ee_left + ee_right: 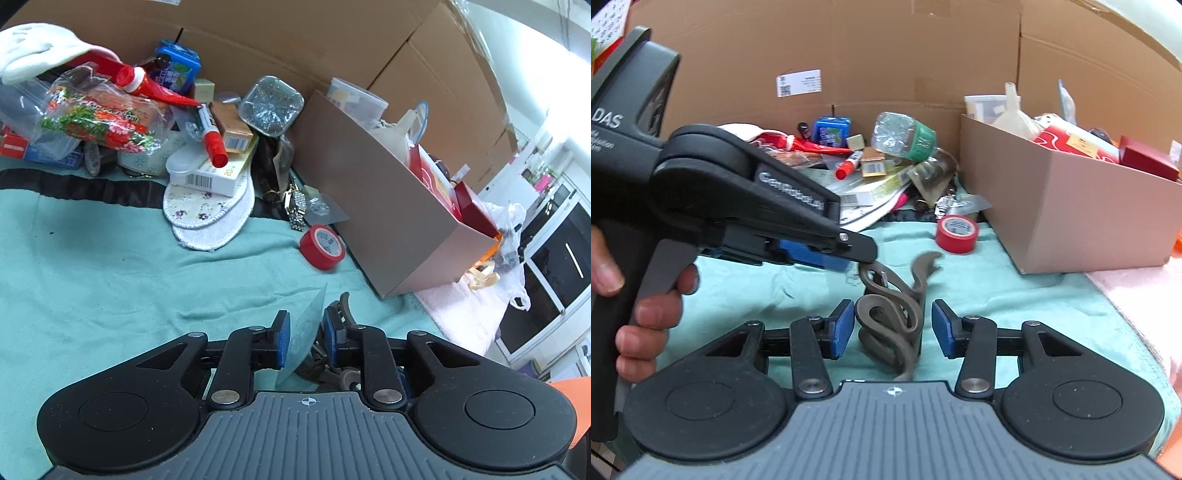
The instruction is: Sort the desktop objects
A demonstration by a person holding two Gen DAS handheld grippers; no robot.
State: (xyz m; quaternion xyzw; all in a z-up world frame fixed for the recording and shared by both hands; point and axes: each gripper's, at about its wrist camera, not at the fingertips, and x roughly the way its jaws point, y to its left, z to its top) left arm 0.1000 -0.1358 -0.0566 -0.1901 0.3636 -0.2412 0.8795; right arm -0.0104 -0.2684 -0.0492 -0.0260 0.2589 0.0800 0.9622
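Note:
My left gripper (306, 332) is nearly shut on a thin clear plastic bag (304, 334) that stands between its blue pads, just above the teal cloth. A coiled grey-brown strap (890, 325) lies on the cloth beside the left gripper and shows at its right finger in the left wrist view (341, 306). My right gripper (890, 330) is open, its pads on either side of the strap without touching it. The left gripper (827, 254) shows from the side in the right wrist view, its tip over the strap's far end.
A brown cardboard box (388, 229) full of items stands at the right. A red tape roll (322, 246) lies in front of it. A pile with a red marker (212, 138), boxes, a snack bag and fabric pads (208, 214) sits at the back.

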